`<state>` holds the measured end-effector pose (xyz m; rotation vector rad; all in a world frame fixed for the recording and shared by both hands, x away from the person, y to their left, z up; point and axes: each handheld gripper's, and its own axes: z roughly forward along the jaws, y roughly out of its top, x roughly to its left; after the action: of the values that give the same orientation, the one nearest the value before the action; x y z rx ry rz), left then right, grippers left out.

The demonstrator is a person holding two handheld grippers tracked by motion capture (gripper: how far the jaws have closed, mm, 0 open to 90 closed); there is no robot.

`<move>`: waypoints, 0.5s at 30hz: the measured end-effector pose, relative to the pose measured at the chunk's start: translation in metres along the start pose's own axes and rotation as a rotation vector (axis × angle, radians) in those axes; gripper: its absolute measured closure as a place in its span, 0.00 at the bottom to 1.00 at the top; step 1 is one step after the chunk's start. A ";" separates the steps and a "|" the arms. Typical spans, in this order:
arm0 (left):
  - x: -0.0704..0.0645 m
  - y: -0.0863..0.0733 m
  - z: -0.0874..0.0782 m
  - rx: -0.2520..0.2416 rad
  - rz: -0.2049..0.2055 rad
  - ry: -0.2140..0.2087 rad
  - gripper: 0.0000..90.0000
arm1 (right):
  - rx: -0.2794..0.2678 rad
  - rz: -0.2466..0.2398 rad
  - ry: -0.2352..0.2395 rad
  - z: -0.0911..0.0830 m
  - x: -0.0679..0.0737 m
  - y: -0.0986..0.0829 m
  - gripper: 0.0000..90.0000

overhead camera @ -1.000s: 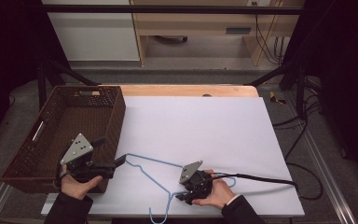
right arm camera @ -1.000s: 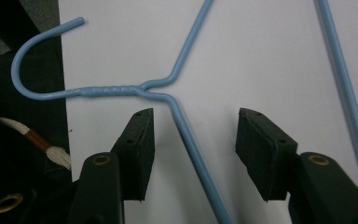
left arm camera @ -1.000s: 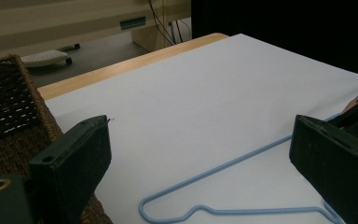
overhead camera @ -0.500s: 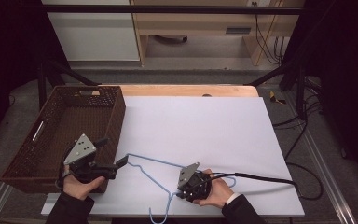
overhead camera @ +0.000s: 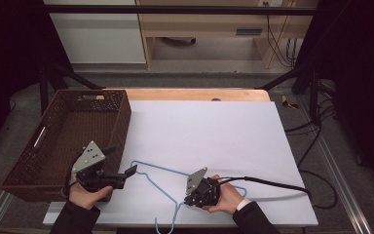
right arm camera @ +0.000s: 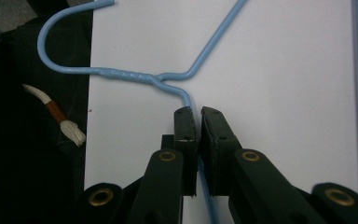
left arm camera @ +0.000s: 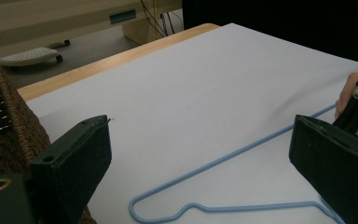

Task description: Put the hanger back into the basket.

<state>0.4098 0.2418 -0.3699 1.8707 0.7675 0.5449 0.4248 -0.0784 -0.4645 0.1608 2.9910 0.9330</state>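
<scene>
We have the blue wire hanger [overhead camera: 175, 183] lying flat on the white surface [overhead camera: 214, 146], its hook [right arm camera: 65, 46] poking past the near edge, just beside the wicker basket [overhead camera: 63, 136]. We judge the job barely begun: one grasp is made, but the hanger has not left the surface and nothing lies in the basket as far as we can see.

Our right tool [right arm camera: 198, 122] is clenched on the hanger's wire just below the twisted neck, jaws nearly together with the wire running between them. Our left tool [left arm camera: 200, 163] is released, jaws spread wide, and it hovers near the hanger's shoulder bend [left arm camera: 137, 210] without touching it. What is left, we reckon, is closing the left tool on that end and lifting.
</scene>
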 end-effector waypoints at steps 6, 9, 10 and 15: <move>-0.005 -0.001 0.005 0.016 0.022 -0.026 0.06 | -0.016 0.004 -0.002 -0.001 -0.002 0.000 0.96; -0.008 -0.002 0.007 0.026 0.039 -0.042 0.06 | -0.017 0.013 -0.004 -0.001 -0.003 0.000 0.97; -0.008 -0.002 0.007 0.026 0.039 -0.042 0.06 | -0.017 0.013 -0.004 -0.001 -0.003 0.000 0.97; -0.012 -0.002 0.011 0.040 0.061 -0.059 0.06 | -0.029 0.028 0.008 -0.006 -0.003 0.001 0.97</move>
<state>0.4080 0.2271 -0.3766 1.9435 0.6891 0.5137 0.4278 -0.0813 -0.4596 0.2000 2.9888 0.9819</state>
